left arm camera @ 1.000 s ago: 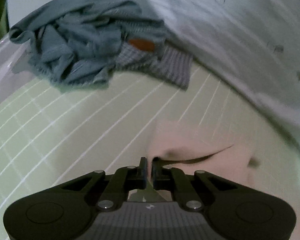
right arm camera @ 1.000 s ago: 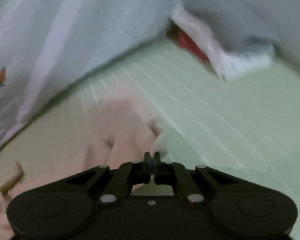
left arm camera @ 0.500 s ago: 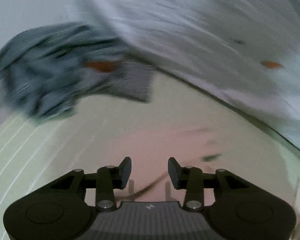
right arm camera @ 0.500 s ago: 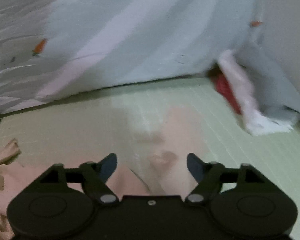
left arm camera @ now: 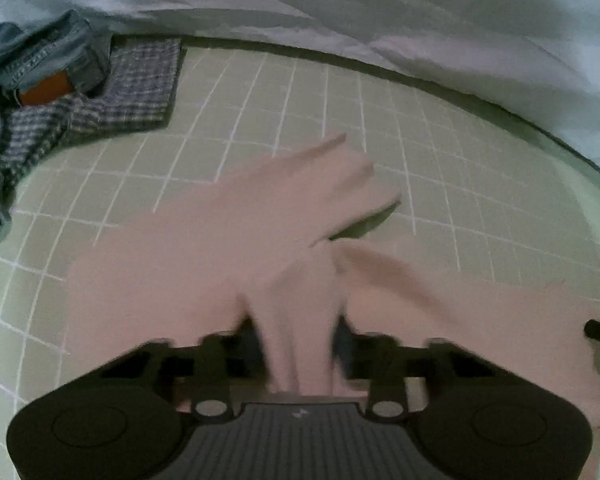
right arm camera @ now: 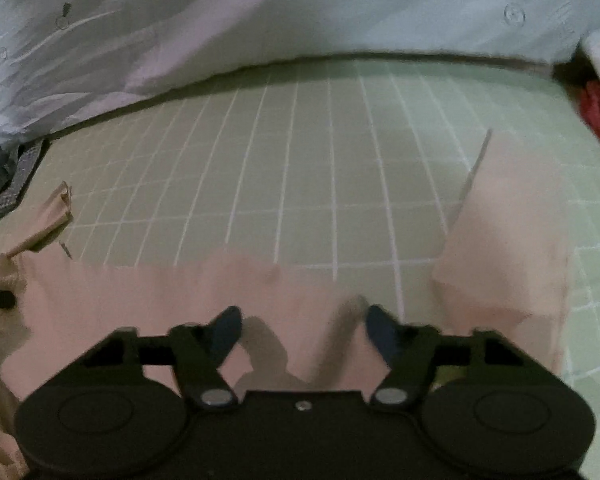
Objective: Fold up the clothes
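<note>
— Across the bed, what is shown from the two wrist views?

— A green gridded sheet (left arm camera: 339, 120) is seen, and a pink garment (left arm camera: 204, 264) is spread over its near part, just ahead of both tools. One pink flap is laid out towards the far left, and another is seen at the near right.

— How is the left tool (left arm camera: 298, 332) held?

— It is pointed down at the garment. Its jaws are narrow and closing, and a raised fold of pink cloth is pinched between them. That part is blurred.

— And the right tool (right arm camera: 303, 324)?

— Its jaws are closing too, but a clear gap is kept between them. Pink cloth is seen under the gap, and nothing is gripped.

— What else is on the bed?

— At the far left, crumpled jeans (left arm camera: 40, 56) are piled on a checked cloth (left arm camera: 140, 80), well apart from the garment. Along the far edge, a pale quilt (left arm camera: 379, 12) is bunched.
</note>
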